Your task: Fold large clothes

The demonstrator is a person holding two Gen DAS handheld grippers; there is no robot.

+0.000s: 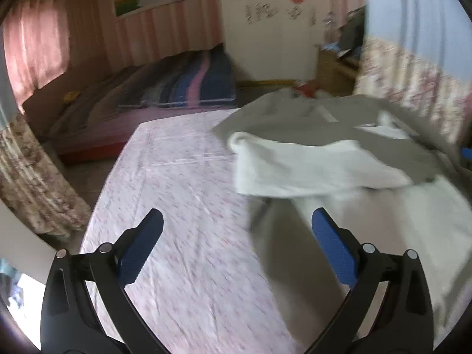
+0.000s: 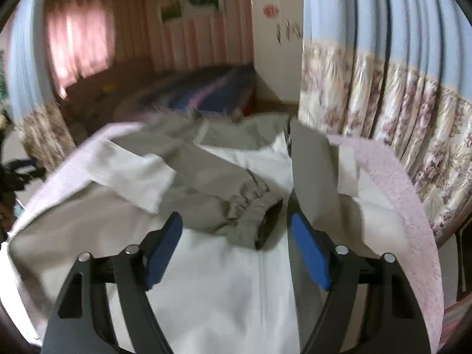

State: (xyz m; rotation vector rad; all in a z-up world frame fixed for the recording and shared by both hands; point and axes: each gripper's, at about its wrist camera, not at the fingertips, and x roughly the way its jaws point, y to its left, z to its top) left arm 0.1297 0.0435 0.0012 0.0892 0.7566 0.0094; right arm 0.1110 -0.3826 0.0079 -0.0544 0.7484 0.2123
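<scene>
A large grey-and-white jacket [image 1: 324, 135] is seen spread on a desk covered by a pink patterned cloth [image 1: 183, 194]. The left claw [image 1: 237, 237] is held spread and empty over the bare cloth, with the jacket lying ahead and to its right. The right claw [image 2: 236, 236] is likewise spread and empty; the gathered grey cuff [image 2: 259, 215] of a folded-in sleeve lies just beyond its tips, the sleeve running far-left. The right claw is judged nearer.
</scene>
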